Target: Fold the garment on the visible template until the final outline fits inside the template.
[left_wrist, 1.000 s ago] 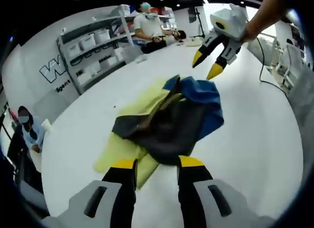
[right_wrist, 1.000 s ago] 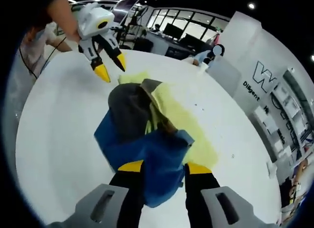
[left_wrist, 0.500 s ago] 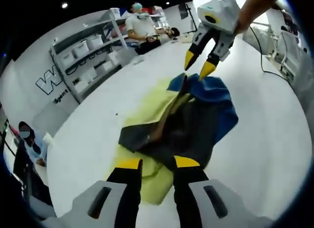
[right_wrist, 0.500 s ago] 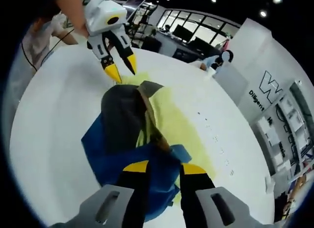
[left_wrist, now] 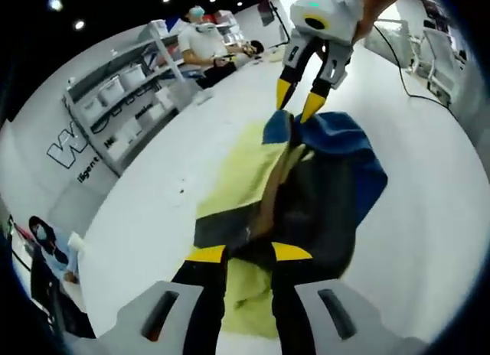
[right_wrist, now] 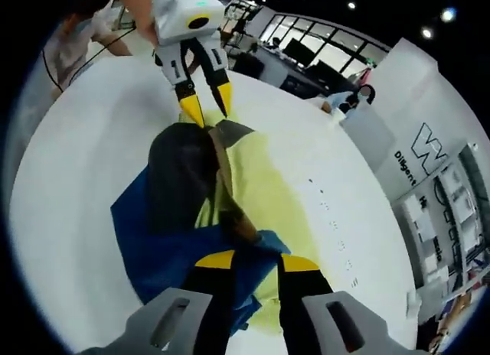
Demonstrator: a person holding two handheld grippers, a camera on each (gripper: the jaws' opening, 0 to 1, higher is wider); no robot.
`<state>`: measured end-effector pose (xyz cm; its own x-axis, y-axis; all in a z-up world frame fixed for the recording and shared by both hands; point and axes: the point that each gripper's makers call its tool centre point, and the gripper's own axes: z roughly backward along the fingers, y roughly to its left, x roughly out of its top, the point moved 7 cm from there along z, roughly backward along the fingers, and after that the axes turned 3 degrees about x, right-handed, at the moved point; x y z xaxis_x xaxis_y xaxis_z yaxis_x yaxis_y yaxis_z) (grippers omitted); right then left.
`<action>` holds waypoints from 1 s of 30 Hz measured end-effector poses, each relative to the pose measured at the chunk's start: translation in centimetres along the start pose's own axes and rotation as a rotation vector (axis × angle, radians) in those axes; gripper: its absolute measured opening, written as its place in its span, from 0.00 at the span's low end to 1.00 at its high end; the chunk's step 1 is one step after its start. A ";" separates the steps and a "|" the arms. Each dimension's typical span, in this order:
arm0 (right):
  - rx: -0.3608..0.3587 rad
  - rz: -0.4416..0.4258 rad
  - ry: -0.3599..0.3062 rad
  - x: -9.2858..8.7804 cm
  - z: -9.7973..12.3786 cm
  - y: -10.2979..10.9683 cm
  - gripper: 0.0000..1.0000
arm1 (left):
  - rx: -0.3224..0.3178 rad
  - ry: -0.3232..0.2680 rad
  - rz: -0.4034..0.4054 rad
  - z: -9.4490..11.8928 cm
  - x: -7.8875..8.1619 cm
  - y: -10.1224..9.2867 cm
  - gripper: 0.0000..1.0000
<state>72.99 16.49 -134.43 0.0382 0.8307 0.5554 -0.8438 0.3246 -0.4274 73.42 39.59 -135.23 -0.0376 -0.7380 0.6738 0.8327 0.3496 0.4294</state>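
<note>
I have 2 grippers, left gripper (left_wrist: 239, 252) and right gripper (right_wrist: 246, 257), both narrowly parted over opposite ends of the garment (left_wrist: 321, 194) bunched on the yellow template (left_wrist: 237, 171). I should pinch edges squarely, then spread evenly.

A white tabletop (left_wrist: 429, 217) is seen. Shelving (left_wrist: 122, 102) stocked with white bins is set against the wall, where a person (left_wrist: 200, 45) is seated nearby. Monitors (right_wrist: 306, 53) are seen beyond.

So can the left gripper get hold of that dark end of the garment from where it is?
Probably yes: the left gripper has its open fingers right at the garment's dark edge, with nothing in between.
</note>
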 end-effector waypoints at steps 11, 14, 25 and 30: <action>0.049 0.023 -0.032 0.1 -0.7 -0.1 0.17 | -0.037 0.004 -0.132 -1.5 0.3 -0.1 0.24; 0.057 0.017 -0.034 0.3 -1.2 -0.2 0.16 | -0.041 0.002 -0.153 -1.8 0.5 0.0 0.24; 0.103 0.042 -0.027 0.4 -1.5 -0.5 0.00 | -0.050 -0.005 -0.187 -2.1 0.6 1.0 0.09; 0.113 0.034 -0.026 0.4 -1.3 -0.6 0.00 | -0.061 -0.013 -0.157 -2.0 0.7 1.1 0.08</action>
<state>74.20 17.24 -134.90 -0.0042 0.8278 0.5611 -0.8992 0.2424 -0.3644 75.46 38.27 -135.45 -0.1763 -0.7733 0.6091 0.8483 0.1945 0.4925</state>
